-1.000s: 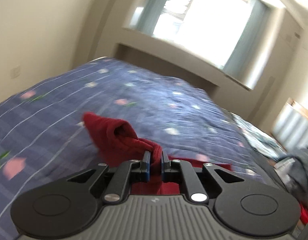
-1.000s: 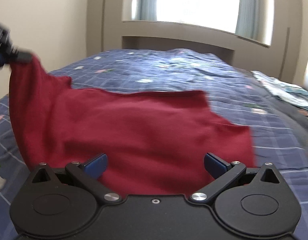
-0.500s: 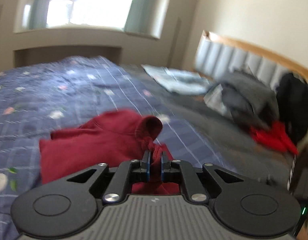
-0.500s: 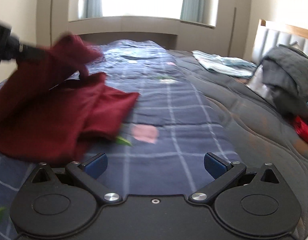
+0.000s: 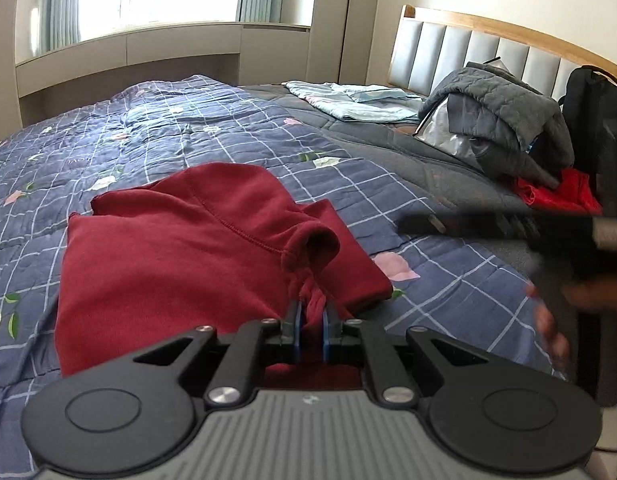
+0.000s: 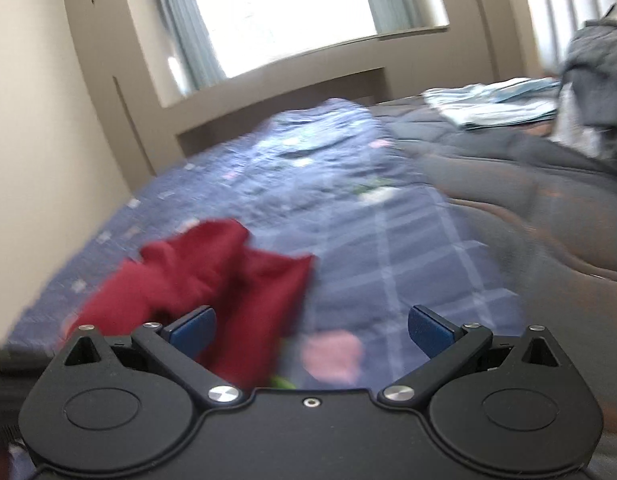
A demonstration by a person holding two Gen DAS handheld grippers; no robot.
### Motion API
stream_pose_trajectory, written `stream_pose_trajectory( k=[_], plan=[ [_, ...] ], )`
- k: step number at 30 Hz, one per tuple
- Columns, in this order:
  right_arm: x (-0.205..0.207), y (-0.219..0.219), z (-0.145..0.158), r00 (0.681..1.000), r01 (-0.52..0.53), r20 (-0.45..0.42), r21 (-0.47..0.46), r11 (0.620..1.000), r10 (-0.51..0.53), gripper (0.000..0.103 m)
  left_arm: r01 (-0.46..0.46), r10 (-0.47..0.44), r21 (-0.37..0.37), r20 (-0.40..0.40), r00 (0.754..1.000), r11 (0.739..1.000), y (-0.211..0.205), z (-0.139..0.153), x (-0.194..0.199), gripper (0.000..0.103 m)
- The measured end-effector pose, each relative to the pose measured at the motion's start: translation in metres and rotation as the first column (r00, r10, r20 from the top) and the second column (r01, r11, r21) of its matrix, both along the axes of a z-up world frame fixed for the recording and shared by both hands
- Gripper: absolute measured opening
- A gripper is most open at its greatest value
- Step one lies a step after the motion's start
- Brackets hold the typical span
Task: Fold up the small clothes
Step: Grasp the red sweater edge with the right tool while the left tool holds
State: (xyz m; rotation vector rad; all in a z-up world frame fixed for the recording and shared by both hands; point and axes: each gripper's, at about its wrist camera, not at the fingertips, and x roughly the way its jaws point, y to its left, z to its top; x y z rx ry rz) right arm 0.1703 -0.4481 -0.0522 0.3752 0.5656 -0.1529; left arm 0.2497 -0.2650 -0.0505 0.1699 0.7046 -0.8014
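Right now, through the left wrist camera, the left gripper [image 5: 311, 330] sits at the bottom centre of the frame with its blue pads nearly together, pinching a bunched cuff or hem of the dark red garment [image 5: 180, 264]. That garment lies across the lower left and middle of the picture on the checked blue quilt [image 5: 212, 136], one layer doubled over another, with a stitched seam curving across the top fold. At the right edge a blurred dark shape, most likely the other tool, cuts across the frame. Behind it, in the upper right, a grey jacket [image 5: 504, 116] is heaped against the padded headboard [image 5: 460, 52], with a bright red cloth [image 5: 560, 192] below it and light blue folded fabric [image 5: 356, 100] further back.

Then the right wrist camera, which is smeared by motion. The right gripper [image 6: 311, 328] shows at the bottom with its jaws spread wide and nothing pressed between the pads. The red garment is at lower left of this frame, partly behind the left-hand finger [image 6: 190, 330], while bare quilt fills the gap between the fingers.

To my eye the risk is in the fold itself: only one pinch holds the cloth, so if that bunch is dragged or let go carelessly, the upper layer could slide or spring open and leave a crooked fold. The open tool, sweeping close by, could also catch an edge and pull the layers askew.
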Motion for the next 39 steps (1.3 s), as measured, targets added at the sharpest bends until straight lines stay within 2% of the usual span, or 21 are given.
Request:
stream_pose_trajectory(
  k=[5,8,11,13,15,18,25,30,35,37,38,39],
  plan=[
    [0.055,0.022,0.002,0.994,-0.106,0.012,0.053,0.993,0.105,0.09,-0.03,0.03,-0.024,-0.02,0.999,0.999,0.003,-0.003,0.001,0.01],
    [0.082,0.03,-0.003,0.993,-0.121,0.001,0.095,0.988,0.121,0.079,-0.042,0.041,-0.028,-0.03,0.999,0.999,0.003,-0.005,0.002,0.01],
    [0.098,0.031,-0.009,0.993,-0.114,-0.005,0.154,0.982,0.116,0.062,-0.046,0.044,-0.034,-0.037,0.998,0.998,0.005,-0.005,0.004,0.01],
    [0.104,0.031,-0.014,0.994,-0.101,-0.016,0.19,0.977,0.106,0.04,-0.046,0.044,-0.038,-0.04,0.998,0.998,0.006,-0.006,0.004,0.01],
    [0.105,0.028,-0.017,0.995,-0.089,-0.022,0.213,0.973,0.096,0.024,-0.045,0.043,-0.04,-0.038,0.998,0.998,0.006,-0.006,0.004,0.01],
    [0.103,0.024,-0.017,0.996,-0.087,-0.002,0.229,0.969,0.09,0.01,-0.042,0.041,-0.043,-0.02,0.999,0.998,0.006,-0.003,0.002,0.01],
    [0.079,0.015,0.002,0.997,-0.063,0.062,0.161,0.985,0.054,0.007,-0.012,0.013,-0.067,0.007,1.0,0.998,-0.001,0.013,-0.013,0.01],
    [0.063,0.002,-0.006,1.0,-0.007,0.027,0.161,0.987,0.003,0.007,0.017,-0.018,-0.052,-0.026,0.999,0.999,-0.012,0.001,-0.017,0.01],
    [0.063,0.003,-0.024,1.0,0.004,-0.02,0.161,0.987,-0.001,0.008,-0.006,0.001,-0.059,-0.079,0.997,0.998,-0.009,-0.005,-0.012,0.012],
    [0.064,0.005,-0.025,1.0,0.006,-0.022,0.15,0.989,-0.002,0.008,-0.015,0.006,-0.08,-0.107,0.994,0.997,-0.004,-0.003,-0.008,0.017],
    [0.064,0.006,-0.024,1.0,0.005,-0.023,0.143,0.99,-0.002,0.009,-0.018,0.006,-0.092,-0.124,0.992,0.996,0.0,-0.002,-0.006,0.03],
    [0.065,0.007,-0.023,1.0,0.006,-0.023,0.134,0.991,-0.003,0.011,-0.019,0.004,-0.104,-0.14,0.99,0.994,0.003,0.0,-0.004,0.049]
  ],
)
